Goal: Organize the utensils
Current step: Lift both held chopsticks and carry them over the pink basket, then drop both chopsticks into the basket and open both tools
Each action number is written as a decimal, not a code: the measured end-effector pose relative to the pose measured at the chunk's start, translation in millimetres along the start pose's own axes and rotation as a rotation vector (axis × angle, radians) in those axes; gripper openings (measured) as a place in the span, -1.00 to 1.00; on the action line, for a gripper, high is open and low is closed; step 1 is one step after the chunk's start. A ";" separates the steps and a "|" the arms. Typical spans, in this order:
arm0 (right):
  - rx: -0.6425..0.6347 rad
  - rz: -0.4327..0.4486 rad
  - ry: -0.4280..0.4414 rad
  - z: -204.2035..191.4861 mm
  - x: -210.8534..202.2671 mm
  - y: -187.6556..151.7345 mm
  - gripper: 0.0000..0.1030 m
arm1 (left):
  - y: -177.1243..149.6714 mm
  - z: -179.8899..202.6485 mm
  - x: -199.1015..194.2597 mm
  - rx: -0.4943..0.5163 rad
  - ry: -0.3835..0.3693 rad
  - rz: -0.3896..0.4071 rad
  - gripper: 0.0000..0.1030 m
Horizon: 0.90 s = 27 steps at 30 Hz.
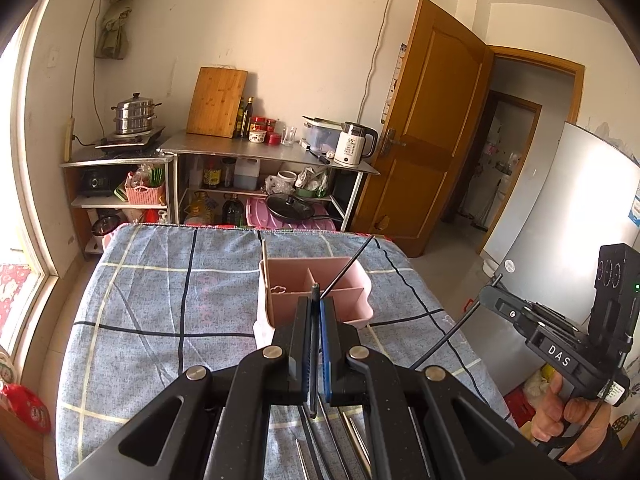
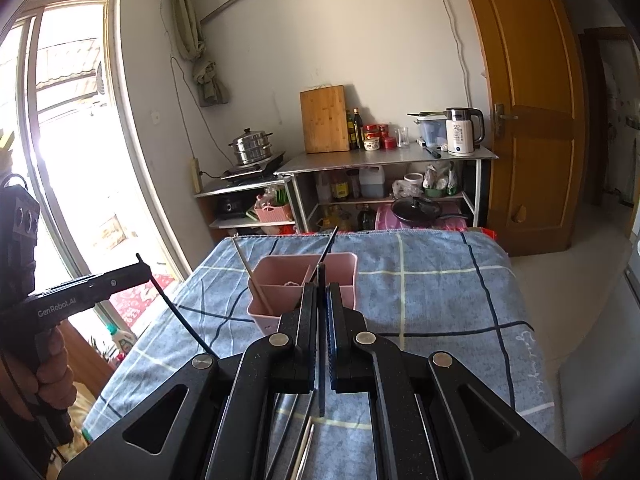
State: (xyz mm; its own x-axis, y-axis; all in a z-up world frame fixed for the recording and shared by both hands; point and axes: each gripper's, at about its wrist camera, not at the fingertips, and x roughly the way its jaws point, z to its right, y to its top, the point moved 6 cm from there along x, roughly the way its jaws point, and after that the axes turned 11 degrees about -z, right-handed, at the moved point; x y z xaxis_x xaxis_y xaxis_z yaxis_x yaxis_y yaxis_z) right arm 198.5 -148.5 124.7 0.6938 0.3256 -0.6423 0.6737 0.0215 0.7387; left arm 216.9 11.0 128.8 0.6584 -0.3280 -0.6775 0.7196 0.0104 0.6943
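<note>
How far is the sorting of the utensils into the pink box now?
Done: one light chopstick stands in the pink box. In hand: left gripper and right gripper each clamp a black chopstick. Left: several utensils lie on the checked cloth.

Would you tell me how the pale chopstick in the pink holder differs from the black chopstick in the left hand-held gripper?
The pale chopstick is light-coloured; the black chopstick is dark. The pale chopstick leans inside the pink holder at its left side; the black chopstick is clamped in the shut left hand-held gripper, outside the holder. Both are thin, straight sticks.
</note>
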 end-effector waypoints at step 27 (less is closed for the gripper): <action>0.050 0.154 0.063 -18.4 18.9 90.0 -0.92 | 99.5 -25.0 14.6 -0.078 0.014 0.122 -0.93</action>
State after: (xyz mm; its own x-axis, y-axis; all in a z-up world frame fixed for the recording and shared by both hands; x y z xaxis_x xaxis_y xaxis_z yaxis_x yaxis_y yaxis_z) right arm 267.5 -123.1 182.9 0.7733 0.3802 -0.5074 0.5739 -0.0795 0.8150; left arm 303.6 30.9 181.9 0.7444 -0.3067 -0.5931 0.6489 0.1225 0.7510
